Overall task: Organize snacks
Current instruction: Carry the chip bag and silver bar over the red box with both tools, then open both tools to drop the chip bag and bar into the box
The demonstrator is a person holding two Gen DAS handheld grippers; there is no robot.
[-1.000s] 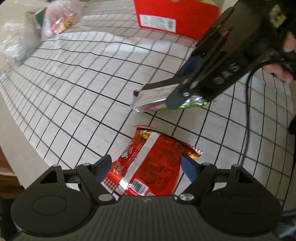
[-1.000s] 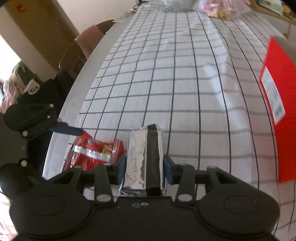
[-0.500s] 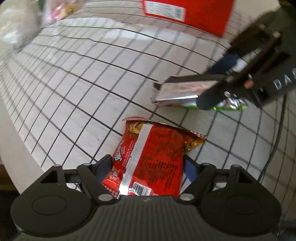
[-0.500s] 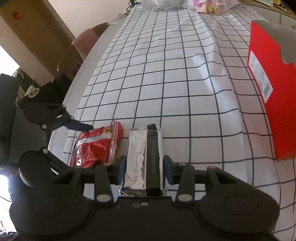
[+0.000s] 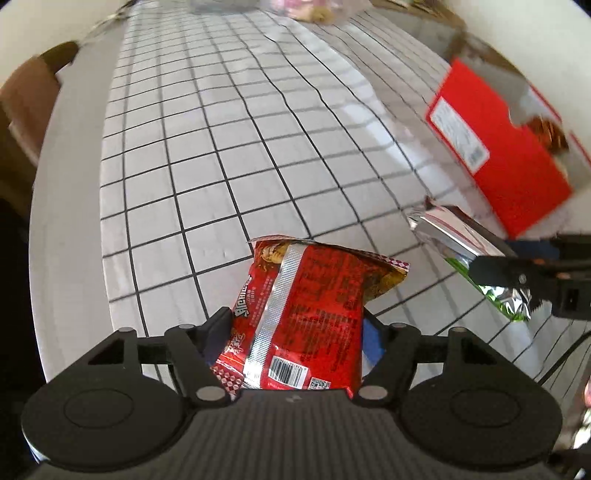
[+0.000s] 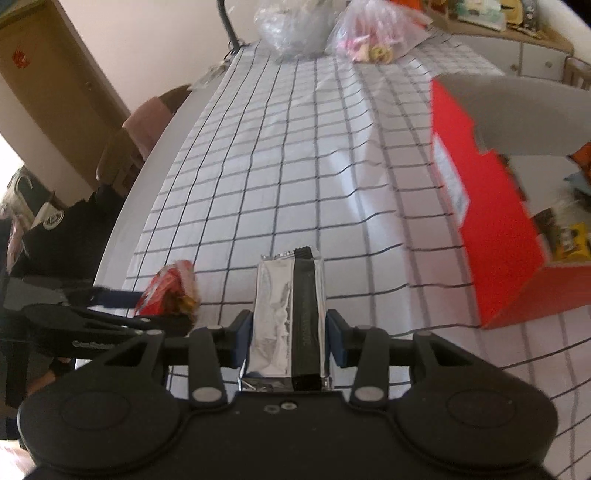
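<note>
My left gripper (image 5: 295,332) is shut on a red snack packet (image 5: 306,306) and holds it above the checked tablecloth. My right gripper (image 6: 290,339) is shut on a silver foil snack packet (image 6: 288,314), also lifted. The silver packet (image 5: 454,236) shows in the left wrist view at the right, in the right gripper. The red packet (image 6: 170,291) shows in the right wrist view at the left. An open red box (image 6: 487,206) with several snacks inside stands to the right; it also shows in the left wrist view (image 5: 506,162).
The table (image 6: 295,155) has a white cloth with a black grid. Clear plastic bags (image 6: 295,29) of snacks lie at the far end. A chair (image 6: 147,122) stands beyond the left edge. A cabinet (image 6: 517,55) is at the back right.
Both grippers have lifted their packets off the cloth and swung to face the far end of the table. The red box now sits closer on the right.
</note>
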